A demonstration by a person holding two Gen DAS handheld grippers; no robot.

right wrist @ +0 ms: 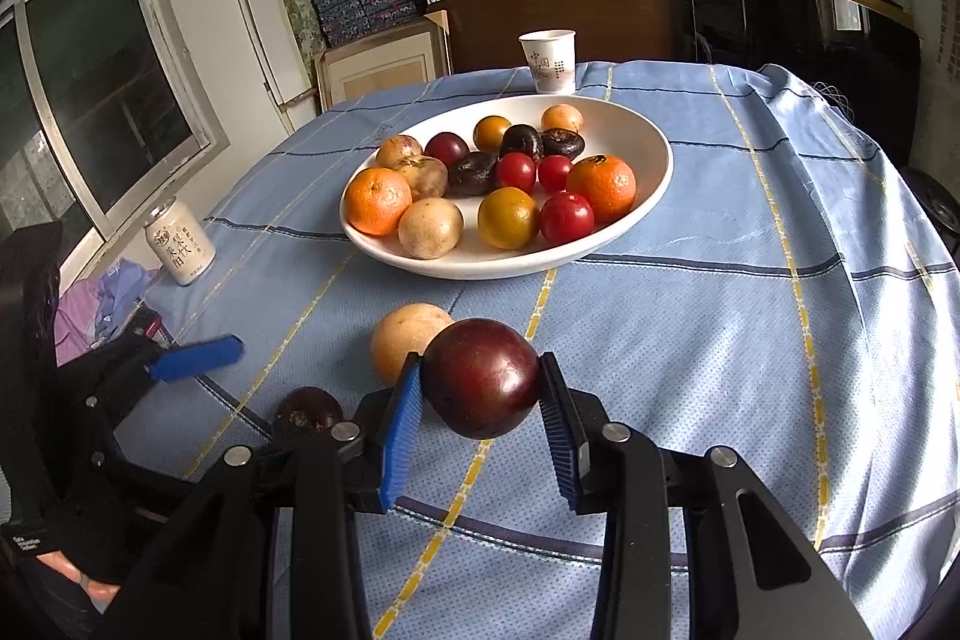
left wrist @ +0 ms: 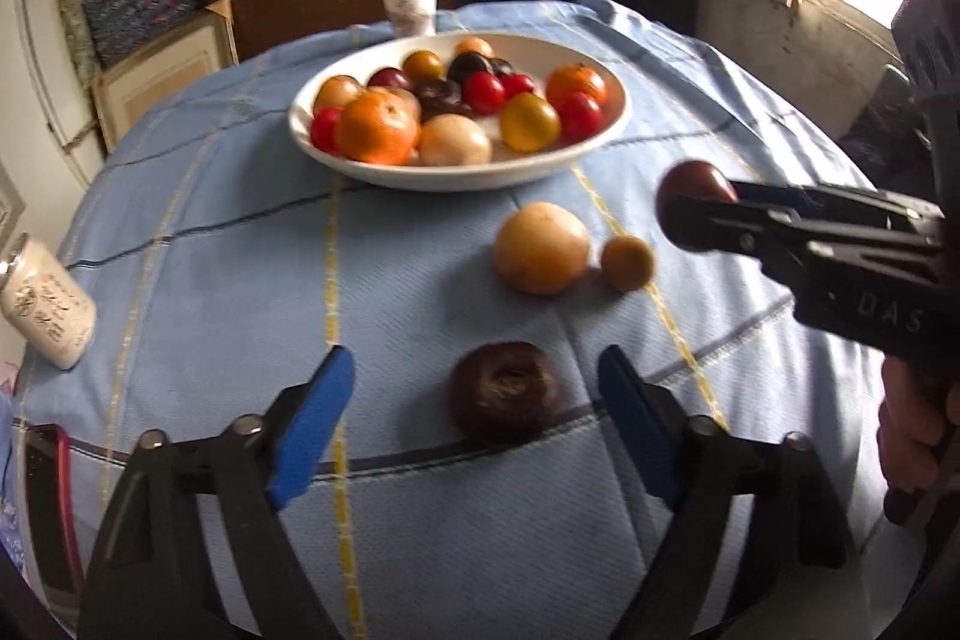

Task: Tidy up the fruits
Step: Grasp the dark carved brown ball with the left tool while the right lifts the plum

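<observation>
A white bowl [left wrist: 612, 124] [right wrist: 657, 148] on the blue cloth holds several fruits: oranges, red tomatoes, dark plums, tan fruits. My right gripper [right wrist: 480, 388] is shut on a dark red plum [right wrist: 480, 376] and holds it above the cloth in front of the bowl; the plum also shows in the left wrist view [left wrist: 690, 208]. My left gripper [left wrist: 474, 382] is open, its blue pads either side of a dark wrinkled fruit [left wrist: 507, 391] [right wrist: 306, 412] on the cloth. A large tan fruit [left wrist: 540, 247] [right wrist: 402, 337] and a small tan fruit [left wrist: 627, 263] lie between it and the bowl.
A white paper cup [left wrist: 408, 7] [right wrist: 549, 61] stands behind the bowl. A white drink can [left wrist: 45, 304] [right wrist: 180, 241] stands at the left of the table. A phone with a red edge [left wrist: 48, 508] lies near the left front. Shelves and boxes stand behind the table.
</observation>
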